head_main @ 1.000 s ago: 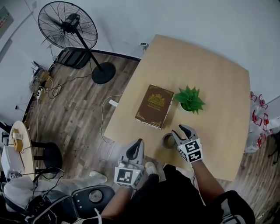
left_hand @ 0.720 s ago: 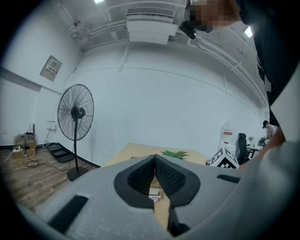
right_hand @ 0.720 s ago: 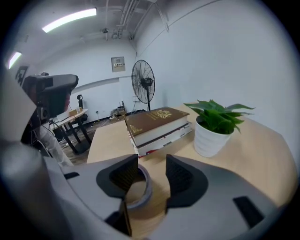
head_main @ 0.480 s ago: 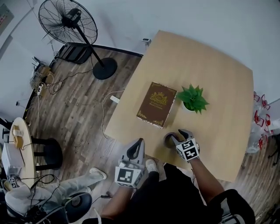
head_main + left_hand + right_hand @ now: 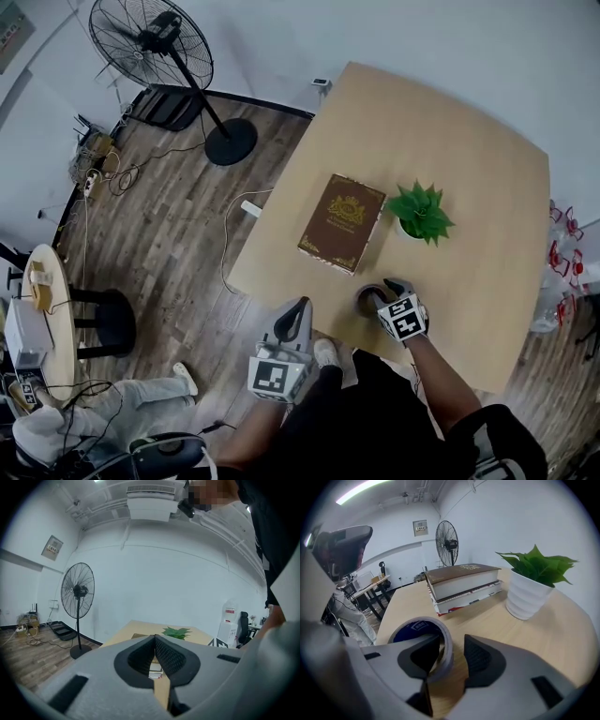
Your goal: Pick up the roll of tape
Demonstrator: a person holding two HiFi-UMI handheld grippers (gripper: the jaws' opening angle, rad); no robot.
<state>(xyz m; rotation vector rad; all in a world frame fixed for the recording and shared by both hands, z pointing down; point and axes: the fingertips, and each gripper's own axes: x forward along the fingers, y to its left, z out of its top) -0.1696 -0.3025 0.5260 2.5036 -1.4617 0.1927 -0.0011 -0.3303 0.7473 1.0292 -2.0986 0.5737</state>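
Wood table (image 5: 450, 122): greyish tape roll (image 5: 446, 652), blue inside, flat.

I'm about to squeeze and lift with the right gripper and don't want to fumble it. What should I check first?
1. Wall of the roll of tape between the jaws of the right gripper: ok; one jaw inside the ring, one outside, and they have just been closing.
2. Pads pressing the wall: not ok; the outer pad stands off.
3. Roll flat on the table: ok.
4. Books and potted plant apart from the roll: ok.
5. Left gripper out of the way: ok; shut, empty.
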